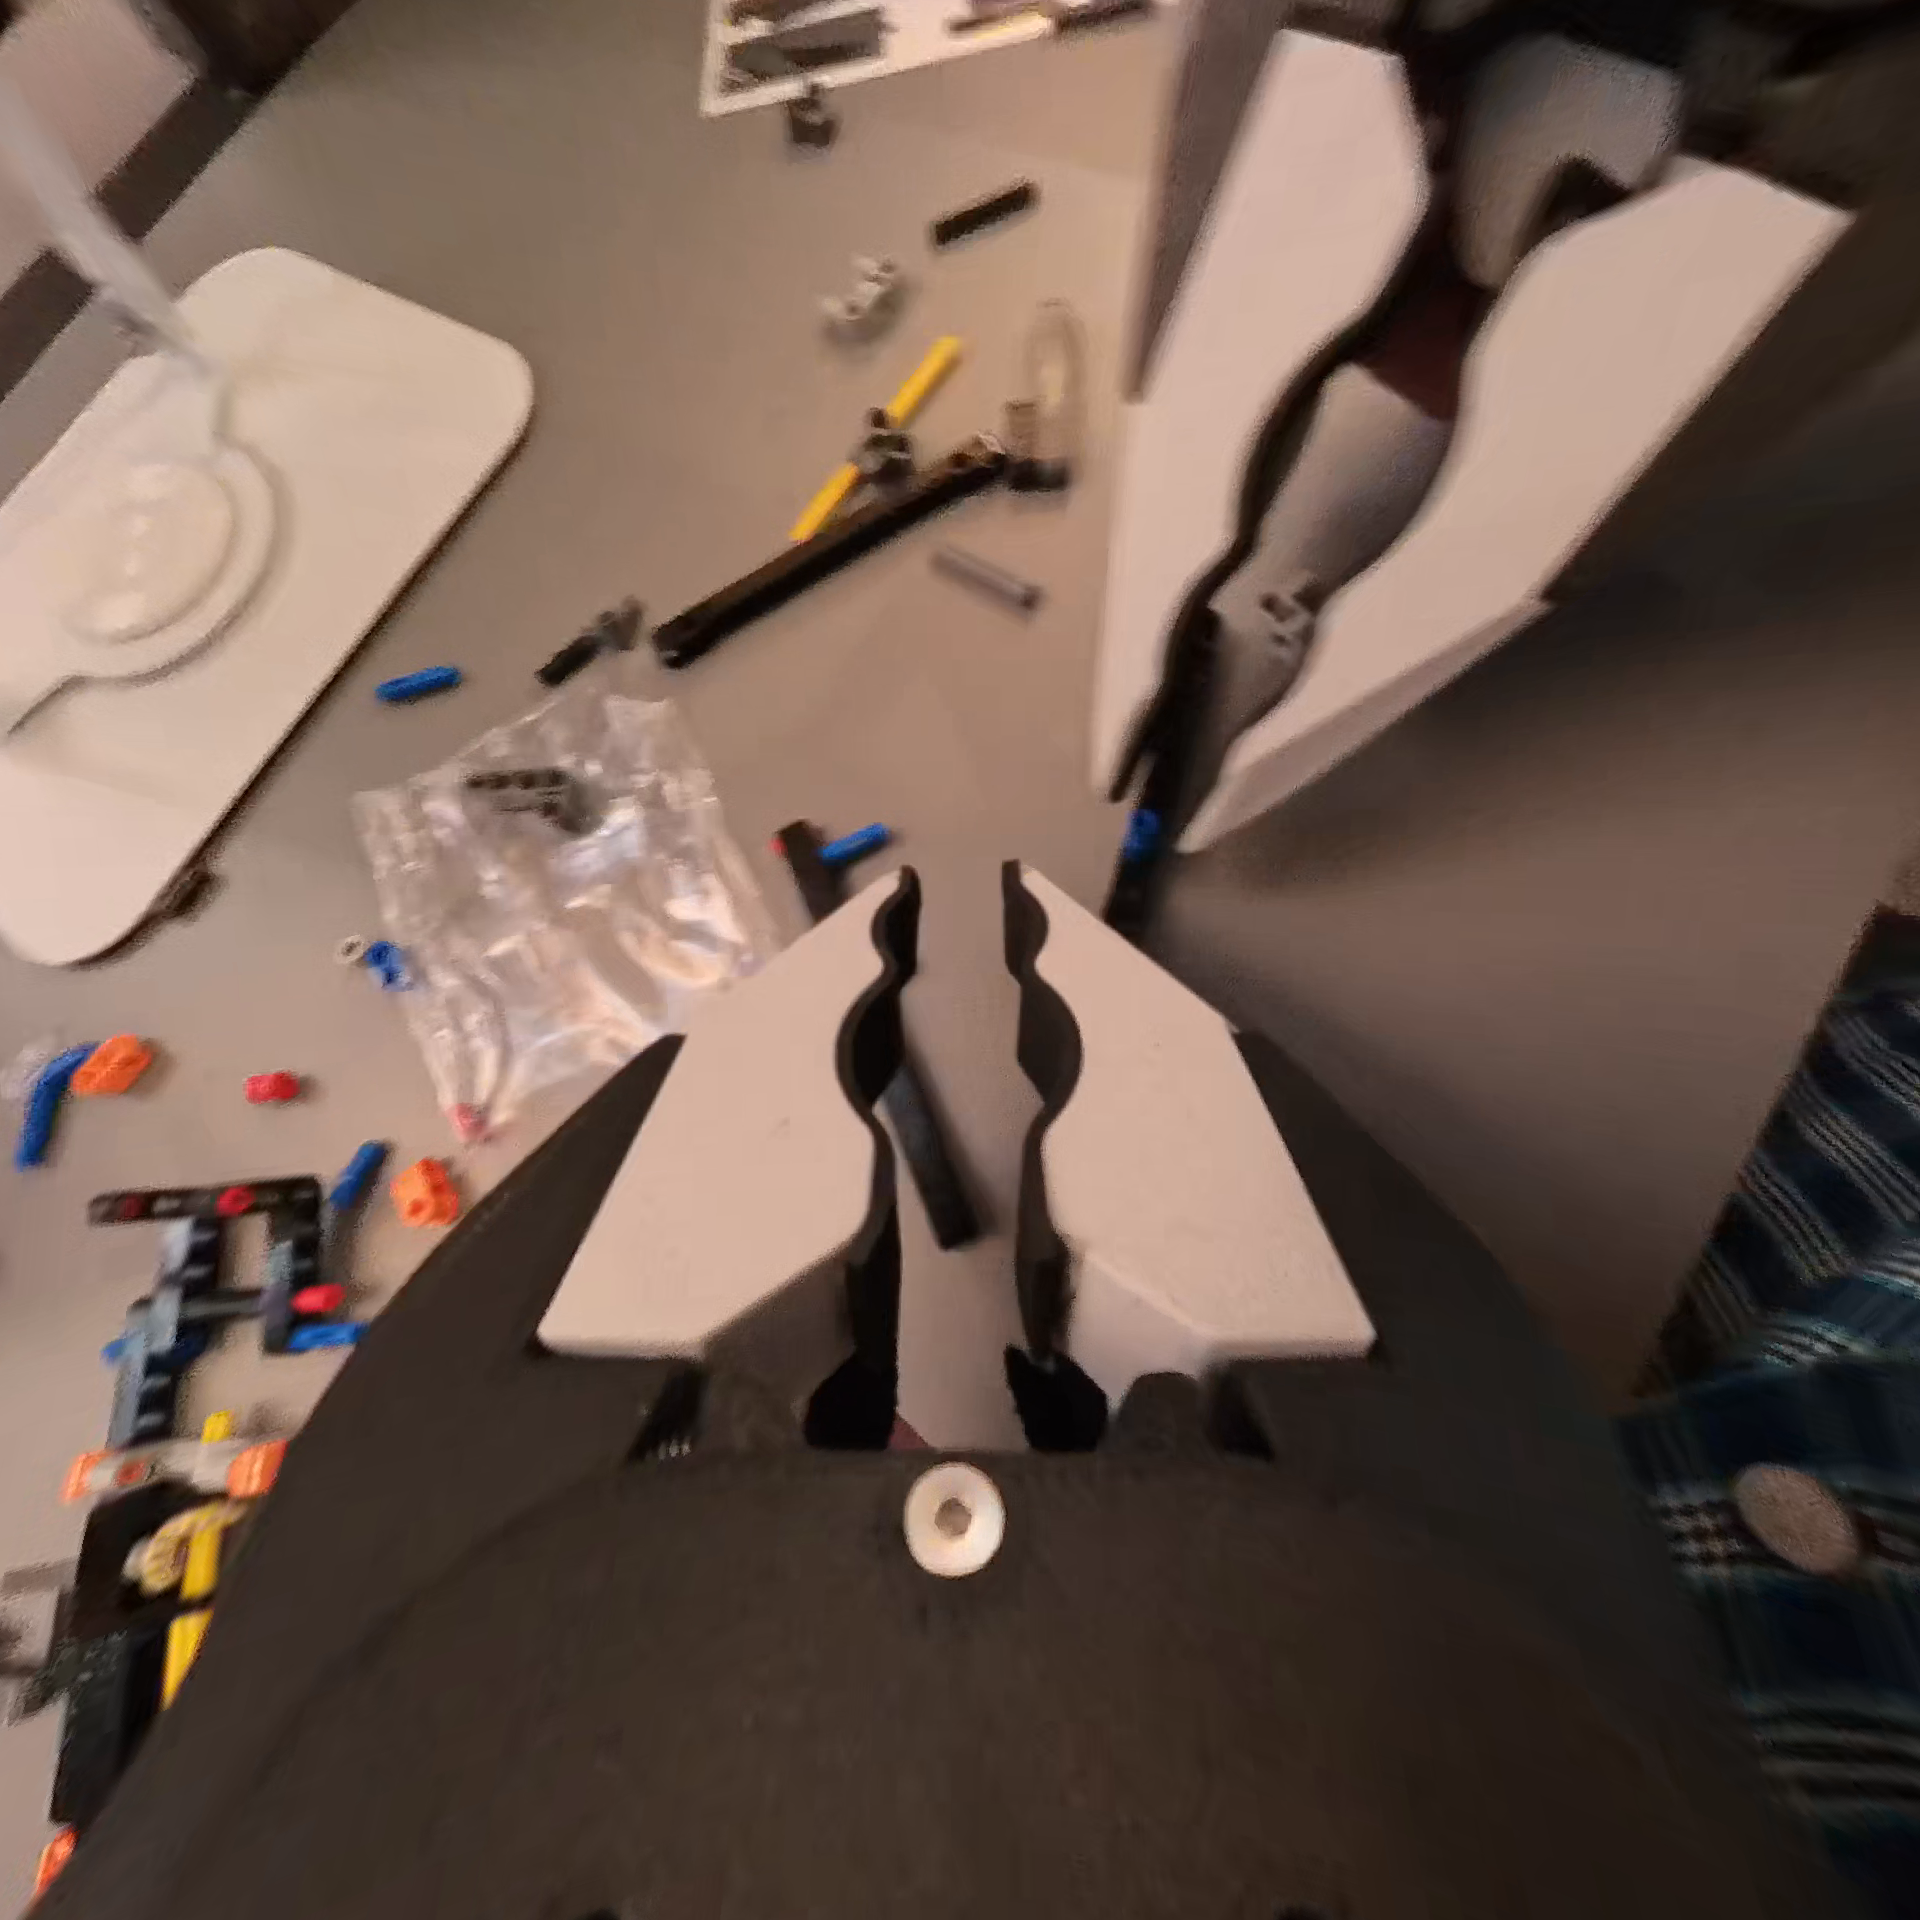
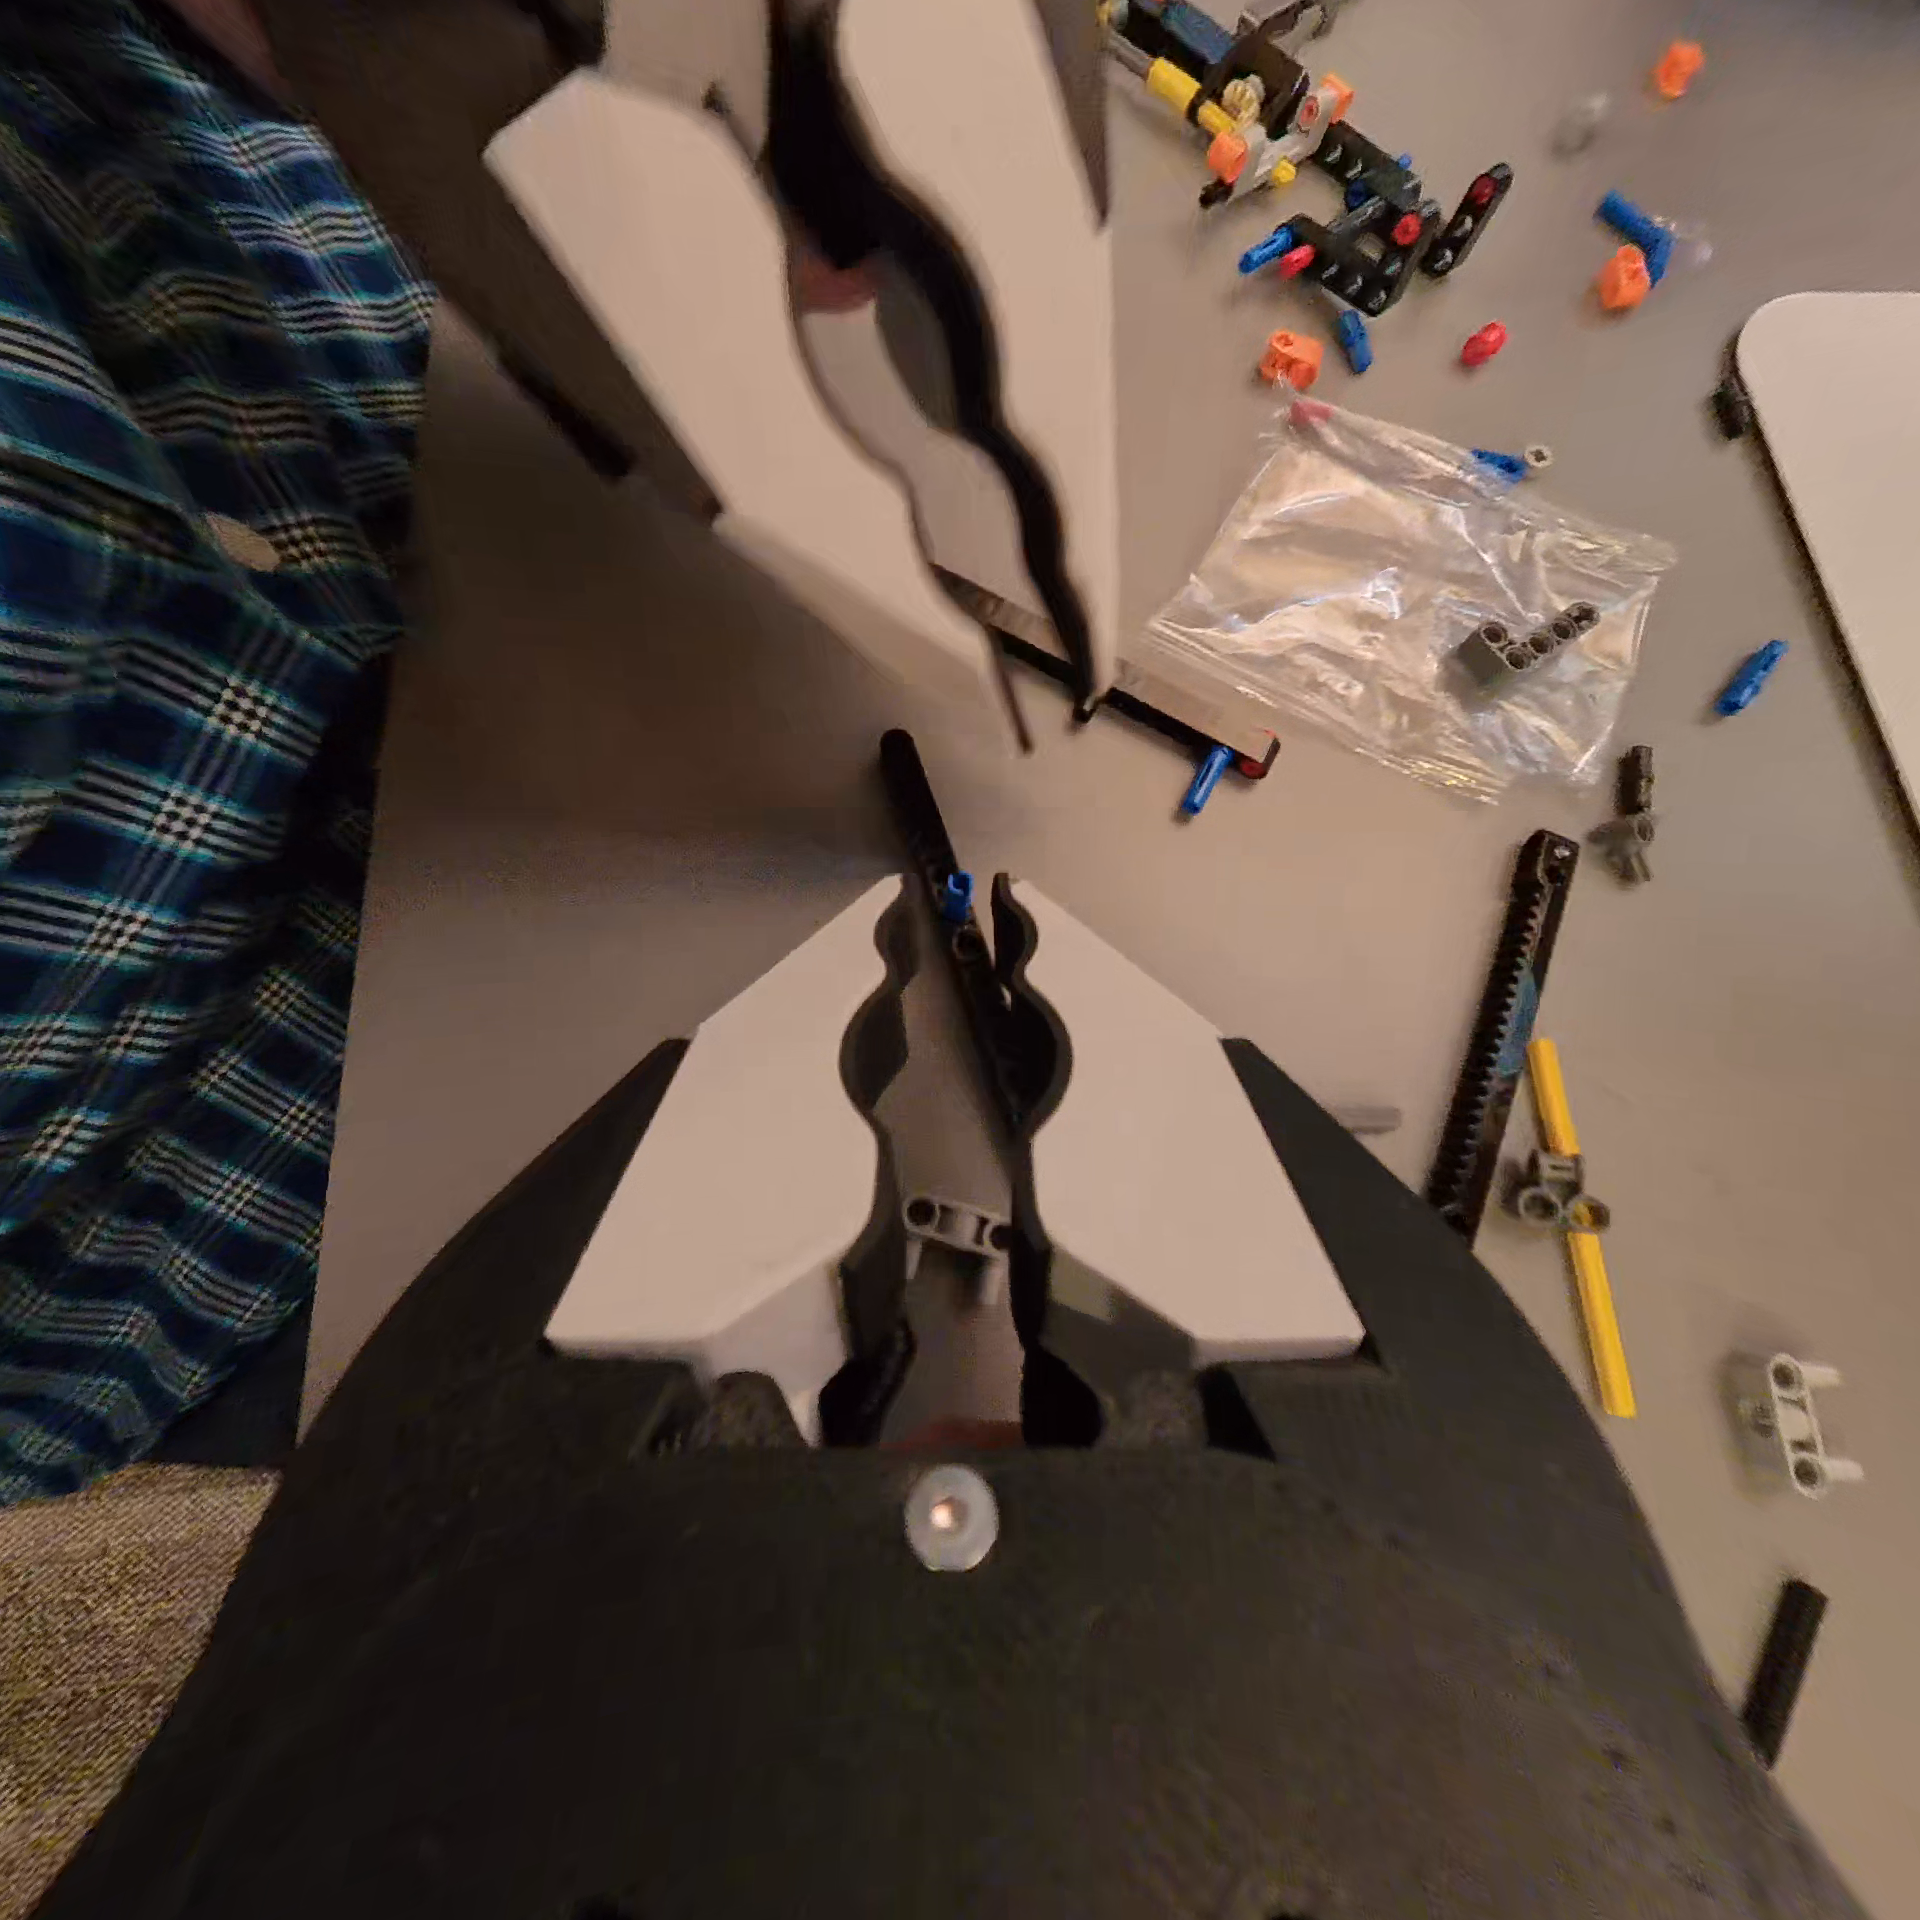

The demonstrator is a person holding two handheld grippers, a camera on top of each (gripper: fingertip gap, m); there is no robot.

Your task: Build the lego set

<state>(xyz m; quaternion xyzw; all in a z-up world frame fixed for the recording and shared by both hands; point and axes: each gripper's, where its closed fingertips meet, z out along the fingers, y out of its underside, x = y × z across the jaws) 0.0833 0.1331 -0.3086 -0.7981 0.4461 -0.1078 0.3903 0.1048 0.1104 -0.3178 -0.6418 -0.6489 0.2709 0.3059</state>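
My right gripper [image 2: 951, 883] is shut on a long black beam [image 2: 925, 821] with a blue pin [image 2: 957, 886]. A grey connector [image 2: 951, 1226] sits deeper between its fingers. In the left wrist view this gripper [image 1: 1143, 821] is at the upper right, with the beam [image 1: 1132, 883] hanging from its tips. My left gripper [image 1: 961, 883] has its jaws a little apart and empty, just over a second black beam [image 1: 925, 1164] lying on the table with a blue pin [image 1: 852, 844]. In the right wrist view its tips [image 2: 1081, 675] are at that beam [image 2: 1174, 722].
On the grey table there are a part-built model [image 1: 187, 1351] [image 2: 1340, 177], a clear bag [image 1: 561, 894] [image 2: 1403, 603], a black gear rack [image 1: 831, 561] [image 2: 1496, 1029], a yellow axle [image 2: 1579, 1236], loose small pieces, and a white board [image 1: 239, 582] [image 2: 1849, 520]. A plaid sleeve [image 2: 156, 727] is at the table edge. Both grippers' tips are close together, under 4 cm apart.
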